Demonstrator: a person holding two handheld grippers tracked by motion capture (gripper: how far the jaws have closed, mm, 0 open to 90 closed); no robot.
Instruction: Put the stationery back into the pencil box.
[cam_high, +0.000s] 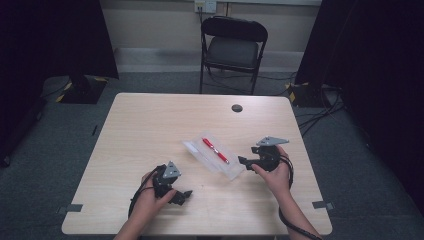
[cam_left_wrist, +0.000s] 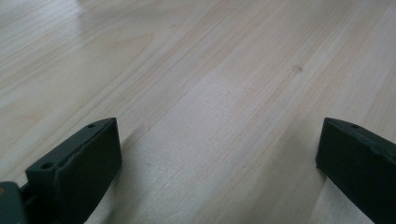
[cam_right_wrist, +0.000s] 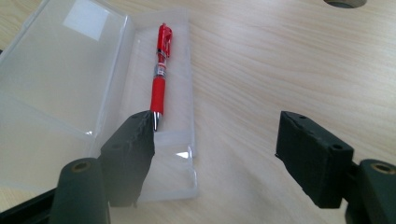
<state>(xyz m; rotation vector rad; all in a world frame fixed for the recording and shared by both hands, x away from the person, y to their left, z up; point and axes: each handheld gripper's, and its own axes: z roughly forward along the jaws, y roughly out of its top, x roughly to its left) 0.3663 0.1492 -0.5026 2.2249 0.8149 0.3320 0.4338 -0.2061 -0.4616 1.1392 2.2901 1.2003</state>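
Where pale wood grain runs | red pen (cam_right_wrist: 160, 70) lies in clear plastic case (cam_right_wrist: 70, 84)

Black grippers (cam_high: 181, 196) — grey triangular plates, black cables, screw-holed jaws

From my seat, the pen (cam_right_wrist: 159, 70) tip sits tucked behind one jaw of the right gripper (cam_right_wrist: 212, 154), and the clear case (cam_right_wrist: 60, 84) runs off the left edge of the right gripper view. The cable hole (cam_right_wrist: 344, 3) is chopped by the top edge there. In the high view the left gripper (cam_high: 181, 196) is too small for me to judge its jaws.
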